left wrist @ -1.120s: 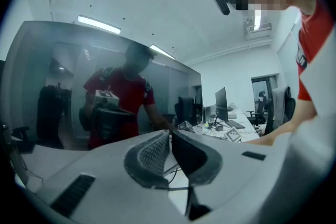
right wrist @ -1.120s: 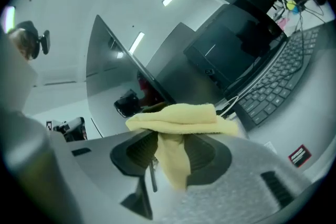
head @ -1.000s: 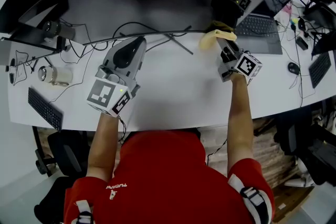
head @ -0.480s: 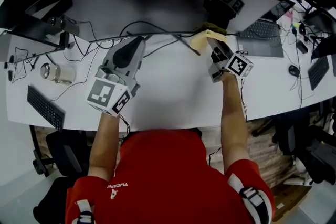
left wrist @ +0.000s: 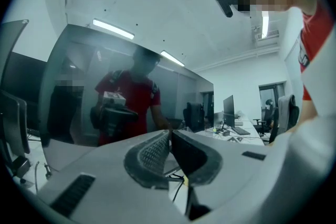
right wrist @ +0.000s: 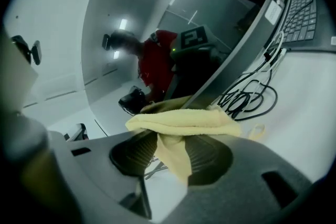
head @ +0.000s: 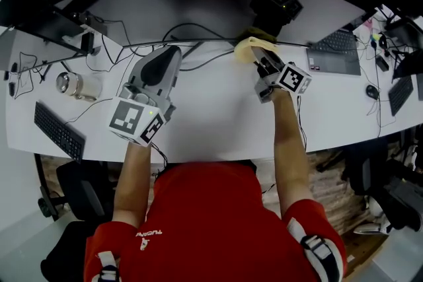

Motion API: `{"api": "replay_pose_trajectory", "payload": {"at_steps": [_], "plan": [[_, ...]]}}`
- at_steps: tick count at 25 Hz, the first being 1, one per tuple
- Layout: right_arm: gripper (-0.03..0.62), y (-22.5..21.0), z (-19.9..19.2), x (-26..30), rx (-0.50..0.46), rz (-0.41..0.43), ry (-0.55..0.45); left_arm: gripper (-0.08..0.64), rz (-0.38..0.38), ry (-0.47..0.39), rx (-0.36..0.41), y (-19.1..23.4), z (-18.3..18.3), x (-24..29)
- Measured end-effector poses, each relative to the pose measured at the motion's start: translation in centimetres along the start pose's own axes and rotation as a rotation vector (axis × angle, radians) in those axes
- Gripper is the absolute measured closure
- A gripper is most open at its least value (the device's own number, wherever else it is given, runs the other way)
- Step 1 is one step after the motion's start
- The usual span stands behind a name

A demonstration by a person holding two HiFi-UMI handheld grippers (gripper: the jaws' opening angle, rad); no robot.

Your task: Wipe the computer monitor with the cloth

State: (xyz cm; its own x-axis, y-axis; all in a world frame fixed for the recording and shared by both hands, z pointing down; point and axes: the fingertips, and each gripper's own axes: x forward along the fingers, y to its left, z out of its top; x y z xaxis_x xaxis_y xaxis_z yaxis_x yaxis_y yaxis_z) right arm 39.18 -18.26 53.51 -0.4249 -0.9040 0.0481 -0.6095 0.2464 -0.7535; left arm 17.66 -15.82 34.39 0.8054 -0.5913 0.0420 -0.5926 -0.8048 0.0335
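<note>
Cloth (right wrist: 184, 120) is clamped between the pads of the right gripper (right wrist: 169, 150). A folded wad bulges out past the tips and a tail hangs down between the jaws. In the head view the wad is seen right of centre in the upper half, at the bottom edge of the monitor (head: 198, 10). Contact with the glass is judged likely but can't be confirmed. Left gripper (left wrist: 169, 140): jaws closed together, nothing held, parked left of centre over the desk (head: 218, 122).

Handling, as judged:
- Cloth is soft, light and limp, with no stiffness. Pressure is only passed on where the wad is backed by the jaw tips.
- Slip out of the pads is possible if the cloth is dragged hard. A grip deep in the fold is preferred over an edge pinch.
- Panel looks thin, glossy and fragile, and could be pushed back on its stand. Light pressure is advised, with the hard jaw tips kept off the glass.
- Cables (right wrist: 252, 97) under the lower edge could be snagged.
</note>
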Motion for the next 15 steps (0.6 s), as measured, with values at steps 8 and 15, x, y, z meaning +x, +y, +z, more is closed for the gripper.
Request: {"api": "replay_pose_trajectory", "payload": {"at_steps": [8, 15], "plan": [[0.445, 2.8, -3.2, 3.7, 0.001, 0.021, 0.054, 0.543, 0.036, -0.012, -0.019, 2.8, -0.1, -2.8], [0.446, 5.2, -5.8, 6.9, 0.007, 0.046, 0.095, 0.543, 0.069, -0.017, -0.027, 5.0, -0.1, -4.9]]}}
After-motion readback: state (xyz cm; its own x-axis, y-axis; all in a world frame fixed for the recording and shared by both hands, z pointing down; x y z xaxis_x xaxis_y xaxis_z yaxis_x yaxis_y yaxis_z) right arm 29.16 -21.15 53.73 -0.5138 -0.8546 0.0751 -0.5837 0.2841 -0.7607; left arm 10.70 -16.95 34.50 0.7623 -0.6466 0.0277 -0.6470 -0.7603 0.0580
